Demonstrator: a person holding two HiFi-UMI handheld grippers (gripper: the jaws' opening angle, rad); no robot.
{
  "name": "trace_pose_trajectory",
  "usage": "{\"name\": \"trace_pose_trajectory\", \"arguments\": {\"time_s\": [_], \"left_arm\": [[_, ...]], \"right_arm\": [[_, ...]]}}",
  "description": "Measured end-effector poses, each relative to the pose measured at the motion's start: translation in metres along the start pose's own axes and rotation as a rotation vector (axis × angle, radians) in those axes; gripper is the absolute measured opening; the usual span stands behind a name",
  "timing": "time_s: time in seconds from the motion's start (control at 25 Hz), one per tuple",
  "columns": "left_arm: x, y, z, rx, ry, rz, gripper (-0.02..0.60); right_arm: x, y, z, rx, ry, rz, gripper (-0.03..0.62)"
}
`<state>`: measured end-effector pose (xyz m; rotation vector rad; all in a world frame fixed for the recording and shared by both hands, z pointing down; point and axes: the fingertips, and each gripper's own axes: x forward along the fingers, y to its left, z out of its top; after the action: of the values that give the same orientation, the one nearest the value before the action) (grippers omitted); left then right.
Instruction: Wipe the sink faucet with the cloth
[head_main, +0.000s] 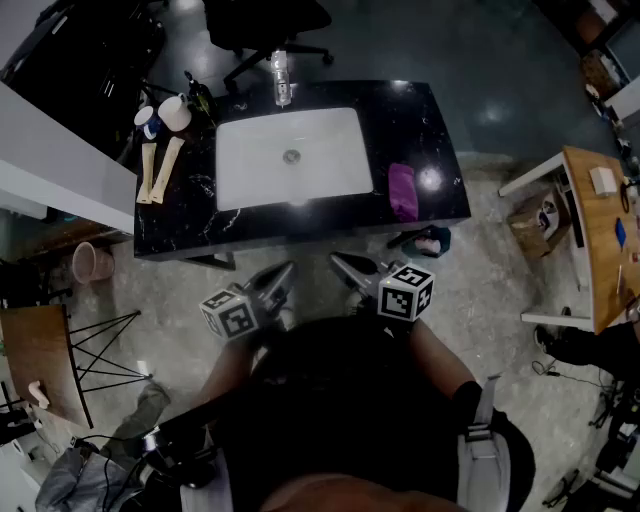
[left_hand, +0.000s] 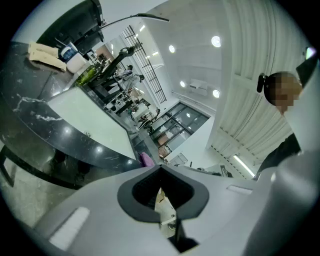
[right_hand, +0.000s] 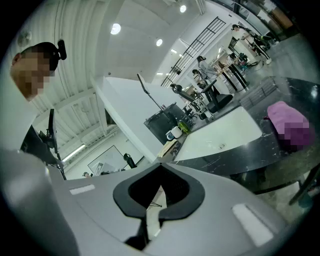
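- Two grippers sit nearest, short of the counter's near edge. The left gripper (head_main: 283, 272) has its jaws together on nothing, and the right gripper (head_main: 340, 263) is the same. What are the risks from here?
- Both must open before any pick. One crumpled purple cloth (head_main: 403, 190) lies on the black marble counter (head_main: 430, 120), between the sink's right rim and the counter's right edge, close to the near edge. A shallow pinch on a single fold could drag it over that near edge to the floor.
- Noted. What's farther in?
- One white rectangular sink (head_main: 250, 170) with one drain (head_main: 291, 156). One chrome faucet (head_main: 282, 78) stands at the middle of the far edge. The reach goes across the whole basin. A loosely held cloth could drop in, and jaws poking past the cloth could scrape the metal.
- And the far left corner?
- Two mugs, a white mug (head_main: 175, 112) and a blue-and-white mug (head_main: 148, 121), and one dark bottle (head_main: 200, 97) just beside them. Two flat beige pieces (head_main: 168, 163), kind unclear, lie along the left edge. All are well apart from the faucet, so probably only an over-wide sweep would knock them.
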<state>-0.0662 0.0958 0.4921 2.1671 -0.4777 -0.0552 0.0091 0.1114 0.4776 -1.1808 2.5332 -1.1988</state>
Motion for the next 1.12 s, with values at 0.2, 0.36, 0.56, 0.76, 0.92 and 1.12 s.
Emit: {"name": "trace_pose_trajectory", "arguments": {"time_s": [0.2,0.36,0.56,0.76,0.92,1.12], "left_arm": [[-0.004,0.001,-0.001,-0.003,-0.003,0.001,0.000],[-0.006,0.000,0.001,-0.005,-0.003,0.002,0.000],[-0.008,0.000,0.000,-0.007,0.000,-0.003,0.000],[-0.010,0.003,0.004,-0.003,-0.004,-0.004,0.000],[-0.008,0.000,0.000,-0.011,0.007,-0.017,0.000],[-0.013,0.003,-0.002,-0.029,0.011,-0.021,0.000]], "right_arm": [[0.002,0.002,-0.003,-0.001,-0.001,0.001,0.011],[0.002,0.005,-0.003,-0.002,0.001,0.002,0.011],[0.001,0.002,-0.002,0.014,-0.024,-0.014,0.012],[-0.009,-0.029,0.021,0.035,-0.097,-0.102,0.014],[-0.052,-0.100,0.050,0.035,-0.134,-0.324,0.097],[-0.105,-0.224,0.075,0.038,-0.023,-0.649,0.131]]}}
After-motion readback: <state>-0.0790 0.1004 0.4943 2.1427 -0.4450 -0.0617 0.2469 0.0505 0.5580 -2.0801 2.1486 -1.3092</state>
